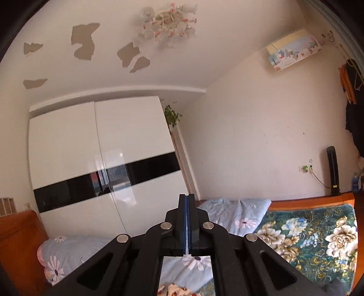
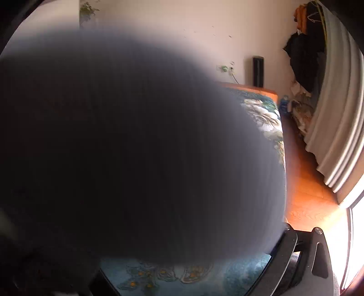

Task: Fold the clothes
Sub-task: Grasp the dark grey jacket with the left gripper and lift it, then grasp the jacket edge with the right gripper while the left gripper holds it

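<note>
Left wrist view
Left gripper (image 1: 187,205): lower centre of the frame, raised and pointing toward the far wall; its two fingers are pressed flat together with blue pads meeting, clenched with nothing between them.
Wardrobe (image 1: 100,159): centre left, white glossy doors crossed by a black band.
Ceiling lamp (image 1: 167,21): top centre, white flower-shaped shades.
Ceiling patches (image 1: 84,41): upper left, several spots of peeled paint.
Air conditioner (image 1: 293,49): upper right, high on the wall, under a printed cover.
Plant (image 1: 171,115): just right of the wardrobe's top corner.
Bed cover (image 1: 314,236): lower right, dark teal with large pale flowers.
Folded quilt (image 1: 236,214): just right of the fingers, light blue with daisies, lying on the bed.
Pillow (image 1: 61,255): lower left, same daisy print, against the wooden headboard (image 1: 18,241).
Tower fan (image 1: 333,170): right, black, standing beyond the bed by the wall.
Hanging clothes (image 1: 352,102): far right edge, dark, with something orange.

Right wrist view
Dark garment (image 2: 136,148): fills most of the frame from left to centre, a blurred dark grey cloth right up against the lens; this is the clothing for the task.
Right gripper: only part of its black frame (image 2: 316,257) shows at lower right; the fingers are hidden behind the cloth, so I cannot tell whether it is clenched or released.
Bed cover (image 2: 266,113): visible right of and below the cloth.
Wooden floor (image 2: 311,193): right, orange in sunlight.
Curtain (image 2: 336,113): right edge, pale and pleated.
</note>
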